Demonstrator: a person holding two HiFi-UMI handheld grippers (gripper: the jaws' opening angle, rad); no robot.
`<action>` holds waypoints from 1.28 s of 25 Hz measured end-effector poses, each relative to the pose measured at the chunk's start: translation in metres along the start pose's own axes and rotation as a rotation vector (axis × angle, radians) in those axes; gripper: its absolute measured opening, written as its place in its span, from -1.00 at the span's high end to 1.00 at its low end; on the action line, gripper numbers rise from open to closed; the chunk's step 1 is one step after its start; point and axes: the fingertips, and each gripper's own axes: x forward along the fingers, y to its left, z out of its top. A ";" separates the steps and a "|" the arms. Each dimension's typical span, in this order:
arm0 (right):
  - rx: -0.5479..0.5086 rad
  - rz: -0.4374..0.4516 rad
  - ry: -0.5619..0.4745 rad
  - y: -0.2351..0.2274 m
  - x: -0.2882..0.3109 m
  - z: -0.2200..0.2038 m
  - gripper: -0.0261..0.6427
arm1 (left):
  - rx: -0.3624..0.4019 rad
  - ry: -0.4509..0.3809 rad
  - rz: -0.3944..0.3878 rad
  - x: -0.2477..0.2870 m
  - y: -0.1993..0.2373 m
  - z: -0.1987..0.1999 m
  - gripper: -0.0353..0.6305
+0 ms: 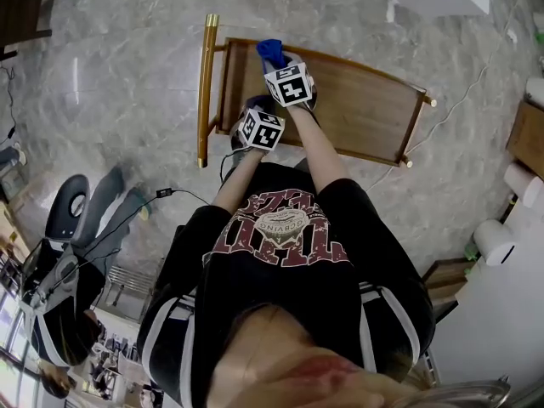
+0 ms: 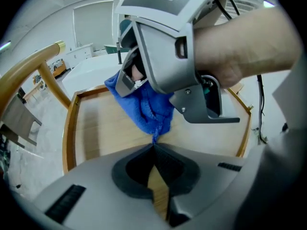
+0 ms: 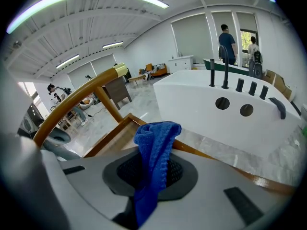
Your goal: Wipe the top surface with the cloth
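The blue cloth hangs over the far left corner of the wooden tray top. My right gripper is shut on the cloth, which bunches up out of its jaws. In the left gripper view the cloth droops from the right gripper's body and tapers to a point. That point ends exactly where the jaws of my left gripper meet, shut on its lower corner. The left gripper sits just behind the right one, above the tray.
A curved brass-and-wood handle stands along the tray's left end, with raised wooden rims around the top. A white tub with dark taps lies beyond the tray. A cable runs over the marble floor. People stand far back.
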 end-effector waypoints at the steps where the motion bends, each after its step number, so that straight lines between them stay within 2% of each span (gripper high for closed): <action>1: 0.003 0.000 0.002 0.000 0.003 0.002 0.75 | 0.019 0.008 0.000 0.000 0.004 0.000 0.76; 4: 0.011 0.001 0.005 -0.003 0.006 0.005 0.75 | 0.067 0.021 0.006 0.001 0.010 0.001 0.76; 10: 0.017 -0.012 0.004 -0.009 0.003 0.002 0.75 | 0.052 0.038 0.001 0.002 0.014 0.000 0.76; 16: 0.026 -0.025 0.012 -0.020 0.002 -0.005 0.75 | 0.105 0.041 0.021 0.008 0.016 -0.002 0.76; 21: 0.044 -0.039 0.016 -0.030 -0.005 -0.013 0.75 | 0.086 0.046 0.014 0.009 0.018 -0.003 0.76; 32: 0.079 -0.073 0.015 -0.050 -0.023 -0.016 0.75 | 0.098 0.051 0.025 0.003 0.021 0.002 0.76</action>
